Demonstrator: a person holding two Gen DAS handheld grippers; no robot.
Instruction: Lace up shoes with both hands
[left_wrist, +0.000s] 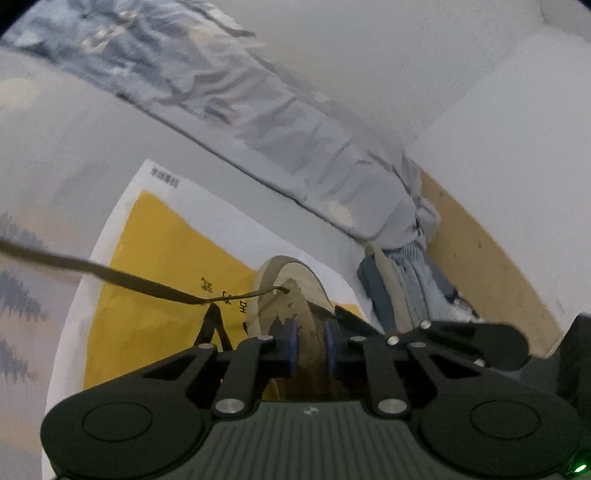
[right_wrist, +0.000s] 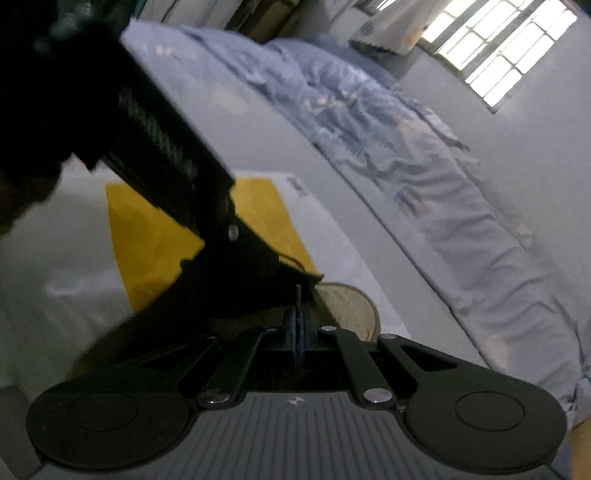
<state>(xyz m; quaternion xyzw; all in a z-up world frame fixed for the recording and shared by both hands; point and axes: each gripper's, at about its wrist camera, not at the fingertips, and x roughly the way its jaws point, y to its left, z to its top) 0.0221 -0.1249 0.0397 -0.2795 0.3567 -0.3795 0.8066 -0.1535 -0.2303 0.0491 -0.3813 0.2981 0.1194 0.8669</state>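
Observation:
A tan shoe (left_wrist: 291, 280) lies on a yellow-and-white sheet, toe pointing away in the left wrist view. My left gripper (left_wrist: 308, 345) is shut on the shoe's brown upper, which fills the gap between the blue pads (left_wrist: 286, 343). A dark flat lace (left_wrist: 110, 275) runs taut from an eyelet (left_wrist: 277, 290) out past the left edge. In the right wrist view my right gripper (right_wrist: 298, 332) is shut, with a thin dark lace tip (right_wrist: 297, 295) sticking up from its pads. Beyond it shows the shoe's pale end (right_wrist: 351, 306). The left tool's black body (right_wrist: 166, 147) crosses from the upper left.
The yellow-and-white sheet (left_wrist: 159, 236) covers a pale surface. A rumpled blue quilt (left_wrist: 258, 110) runs along behind it, ending at a wooden board (left_wrist: 480, 240). A black looped strap (left_wrist: 214, 328) lies left of the shoe. A bright barred window (right_wrist: 498, 48) is at the upper right.

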